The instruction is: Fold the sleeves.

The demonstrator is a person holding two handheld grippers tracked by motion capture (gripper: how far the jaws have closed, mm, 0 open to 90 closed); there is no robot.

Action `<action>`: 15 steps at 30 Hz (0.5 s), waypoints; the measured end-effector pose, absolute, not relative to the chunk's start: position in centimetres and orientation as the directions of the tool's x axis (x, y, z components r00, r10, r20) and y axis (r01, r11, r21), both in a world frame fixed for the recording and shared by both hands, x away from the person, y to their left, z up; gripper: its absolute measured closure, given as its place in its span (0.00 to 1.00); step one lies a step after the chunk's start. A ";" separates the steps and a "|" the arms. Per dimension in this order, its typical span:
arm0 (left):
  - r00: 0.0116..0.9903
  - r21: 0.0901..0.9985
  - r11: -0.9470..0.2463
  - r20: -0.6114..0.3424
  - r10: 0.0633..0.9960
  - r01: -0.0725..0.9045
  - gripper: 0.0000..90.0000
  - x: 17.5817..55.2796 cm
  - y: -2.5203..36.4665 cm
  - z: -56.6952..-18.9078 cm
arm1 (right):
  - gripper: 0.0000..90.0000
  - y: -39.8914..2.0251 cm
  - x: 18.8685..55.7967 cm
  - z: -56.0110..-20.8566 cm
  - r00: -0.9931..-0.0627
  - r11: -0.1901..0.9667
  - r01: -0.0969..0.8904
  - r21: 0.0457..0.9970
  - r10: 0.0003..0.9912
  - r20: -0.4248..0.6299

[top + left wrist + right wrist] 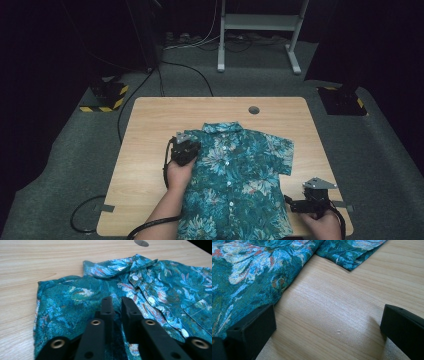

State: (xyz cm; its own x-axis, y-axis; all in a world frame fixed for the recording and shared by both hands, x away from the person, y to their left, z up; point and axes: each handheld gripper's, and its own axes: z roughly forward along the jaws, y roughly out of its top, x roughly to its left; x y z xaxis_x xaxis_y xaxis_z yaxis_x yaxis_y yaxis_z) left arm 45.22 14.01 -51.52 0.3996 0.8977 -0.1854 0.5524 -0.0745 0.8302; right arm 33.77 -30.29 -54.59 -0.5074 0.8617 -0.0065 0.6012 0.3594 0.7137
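One teal floral shirt [235, 185] is seen lying flat on the wooden table [150, 125], front side up, its collar pointing toward the far edge and its hem at the near edge. One short sleeve is spread out to the right; the left sleeve is folded in over the body. Four white buttons can be counted along the placket in the high view, and three in the left gripper view. One round grommet hole [254, 110] is set in the table near its far edge.

Two grippers are held, one in each hand. The left gripper [184, 148] is placed on the shirt's left shoulder area, just beside the collar. In the left gripper view its fingers [108, 307] are shown narrow, with a slim gap between them, resting low on the fabric; whether a pinch of cloth sits in the gap cannot be told. The right gripper [300, 204] is held at the near right of the table, just beside the shirt's right side seam. In the right gripper view its fingers [252, 327] stand wide apart with bare wood between them, one finger touching the shirt's edge, nothing being held.
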 end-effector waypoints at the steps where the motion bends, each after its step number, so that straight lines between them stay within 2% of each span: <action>1: 0.399 0.831 -0.065 -0.195 0.896 0.552 0.83 45.3 14.0 -51.5 | 0.00 -30.3 33.8 -54.6 -0.508 0.360 0.601 0.714 0.862 -0.007; 15: 0.417 0.848 -0.074 -0.180 0.891 0.524 0.32 45.6 14.0 -50.0 | 0.00 -30.3 33.8 -54.6 -0.508 0.360 0.601 0.714 0.862 -0.007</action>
